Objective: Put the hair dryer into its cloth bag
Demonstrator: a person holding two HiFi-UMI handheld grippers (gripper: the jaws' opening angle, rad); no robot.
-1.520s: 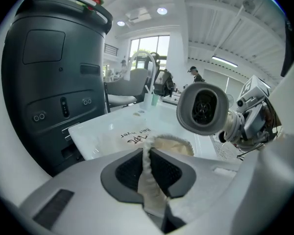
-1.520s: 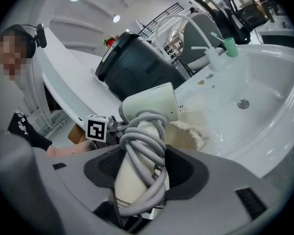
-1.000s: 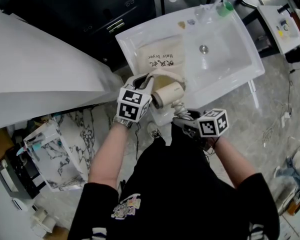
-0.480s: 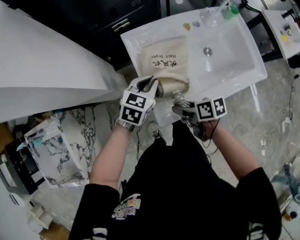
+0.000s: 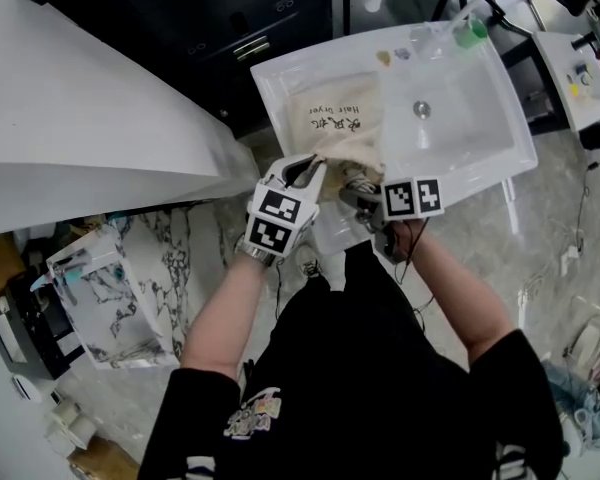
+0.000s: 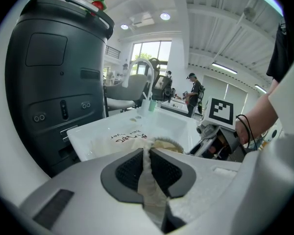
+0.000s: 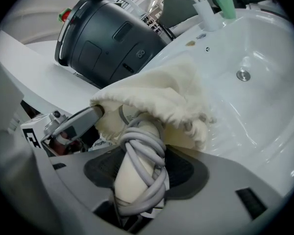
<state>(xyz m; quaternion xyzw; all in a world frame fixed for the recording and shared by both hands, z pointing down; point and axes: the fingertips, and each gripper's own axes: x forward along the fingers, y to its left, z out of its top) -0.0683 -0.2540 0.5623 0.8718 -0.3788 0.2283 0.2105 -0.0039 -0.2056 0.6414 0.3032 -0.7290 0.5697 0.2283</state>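
Left gripper (image 6: 148,155): clenched on a fold of the cloth bag (image 5: 335,123). The pale hem runs up between its 2 dark pads, which press on it from both sides.
Right gripper (image 7: 142,155): grasping the hair dryer (image 7: 130,173) by its cream handle. The grey cord (image 7: 149,148) is wound in loops round that handle and is caught between the pads with it.
Hair dryer: the handle stands between the right gripper's jaws. The upper part, toward 12 o'clock from that gripper, sits under the bag's gathered mouth. How far in it reaches I cannot tell.
Cloth bag: it lies on the flat left ledge of the sink (image 5: 470,118), printed side up. From the head view its closed end points to 12 o'clock. Its mouth points to 6 o'clock, at the sink's near edge, bunched over the dryer.
Grippers together: 2 side by side at the near edge, the left at 9 o'clock of the right, near but apart. The left gripper's tip holds the hem at 9 o'clock of the dryer.
Basin: at 3 o'clock of the bag, with the drain (image 5: 420,109) in its floor.
Green cup (image 7: 226,6): on the far rim, at about 12 o'clock from the drain in the right gripper view.
Dark rounded machine (image 7: 112,38): beyond the sink, at 11 o'clock of the bag in the right gripper view.
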